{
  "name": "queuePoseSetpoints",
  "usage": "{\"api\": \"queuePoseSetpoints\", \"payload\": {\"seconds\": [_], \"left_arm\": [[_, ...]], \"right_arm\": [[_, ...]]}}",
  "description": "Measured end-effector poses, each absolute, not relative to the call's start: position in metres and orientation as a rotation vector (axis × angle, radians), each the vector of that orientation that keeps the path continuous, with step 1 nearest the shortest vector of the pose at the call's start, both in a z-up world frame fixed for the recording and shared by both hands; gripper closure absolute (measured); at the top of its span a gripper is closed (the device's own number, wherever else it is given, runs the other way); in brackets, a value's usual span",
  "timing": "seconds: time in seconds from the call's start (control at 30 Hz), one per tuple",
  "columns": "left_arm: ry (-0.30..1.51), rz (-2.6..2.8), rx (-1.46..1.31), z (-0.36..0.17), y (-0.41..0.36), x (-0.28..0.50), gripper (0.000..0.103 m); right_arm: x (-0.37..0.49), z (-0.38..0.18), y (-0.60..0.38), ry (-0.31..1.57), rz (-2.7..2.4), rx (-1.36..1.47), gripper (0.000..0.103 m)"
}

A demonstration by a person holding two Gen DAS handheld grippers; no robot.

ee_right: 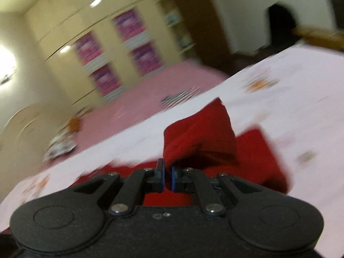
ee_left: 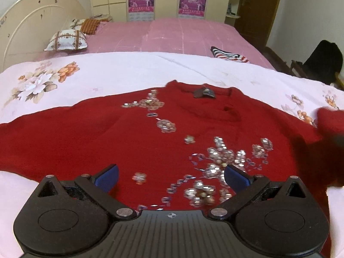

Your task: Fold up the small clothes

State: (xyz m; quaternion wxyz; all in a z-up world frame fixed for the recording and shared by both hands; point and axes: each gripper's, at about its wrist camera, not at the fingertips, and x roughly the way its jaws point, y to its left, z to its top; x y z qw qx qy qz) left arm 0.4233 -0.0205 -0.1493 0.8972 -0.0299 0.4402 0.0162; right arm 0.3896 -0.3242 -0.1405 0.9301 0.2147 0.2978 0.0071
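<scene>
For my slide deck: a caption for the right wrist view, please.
Right gripper shut on a red sweater sleeve, lifted above the floral bedsheet.

Right wrist view smeared throughout — sweater's (ee_left: 107, 142) left sleeve cut off.

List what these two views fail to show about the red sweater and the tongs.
- Red sweater hem: left wrist view, hidden behind the open left tongs.
- Its right sleeve: right wrist view, motion blur; end cut off at the left view's right edge.
- Right tongs: fabric comes from the near-shut pads; contact point hidden.
</scene>
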Motion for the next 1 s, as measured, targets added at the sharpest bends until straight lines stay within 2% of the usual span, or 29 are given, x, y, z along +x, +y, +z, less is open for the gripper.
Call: {"api": "queuePoseSetpoints", "payload": {"seconds": [0.13, 0.23, 0.3, 0.5, 0.6, 0.63, 0.67, 0.73, 0.77, 0.83, 0.87, 1.0], "left_arm": [[0.938, 0.053, -0.114, -0.158, 0.007, 0.430, 0.000], [0.986, 0.017, -0.189, -0.166, 0.021, 0.434, 0.000], [1.001, -0.035, -0.231, -0.169, 0.022, 0.433, 0.000], [1.019, -0.195, -0.260, -0.176, -0.012, 0.434, 0.000], [1.031, -0.266, -0.376, -0.185, -0.020, 0.433, 0.001], [1.039, -0.274, -0.402, -0.188, -0.023, 0.433, 0.005], [1.041, -0.272, -0.407, -0.192, -0.027, 0.435, 0.023], [1.007, -0.244, -0.394, -0.194, -0.032, 0.435, 0.025], [0.991, -0.249, -0.412, -0.195, -0.033, 0.437, 0.044], [0.983, -0.221, -0.423, -0.198, -0.036, 0.441, 0.058], [0.987, -0.234, -0.441, -0.201, -0.037, 0.443, 0.061], [0.970, -0.232, -0.382, -0.205, -0.053, 0.442, 0.061]], "right_arm": [[0.410, -0.169, -0.251, 0.724, 0.137, 0.403, 0.095], [0.429, -0.197, -0.220, 0.832, 0.146, 0.343, 0.068], [0.428, -0.196, -0.211, 0.820, 0.162, 0.301, 0.058], [0.389, -0.159, -0.237, 0.714, 0.094, 0.239, 0.057], [0.373, -0.156, -0.269, 0.709, 0.005, 0.201, 0.055], [0.366, -0.156, -0.279, 0.715, -0.018, 0.209, 0.054], [0.363, -0.158, -0.290, 0.721, -0.038, 0.225, 0.054], [0.359, -0.163, -0.307, 0.730, -0.079, 0.249, 0.054], [0.355, -0.167, -0.306, 0.731, -0.090, 0.251, 0.054], [0.350, -0.174, -0.316, 0.733, -0.111, 0.260, 0.053], [0.349, -0.176, -0.321, 0.735, -0.123, 0.258, 0.053], [0.345, -0.185, -0.329, 0.745, -0.166, 0.252, 0.053]]}}
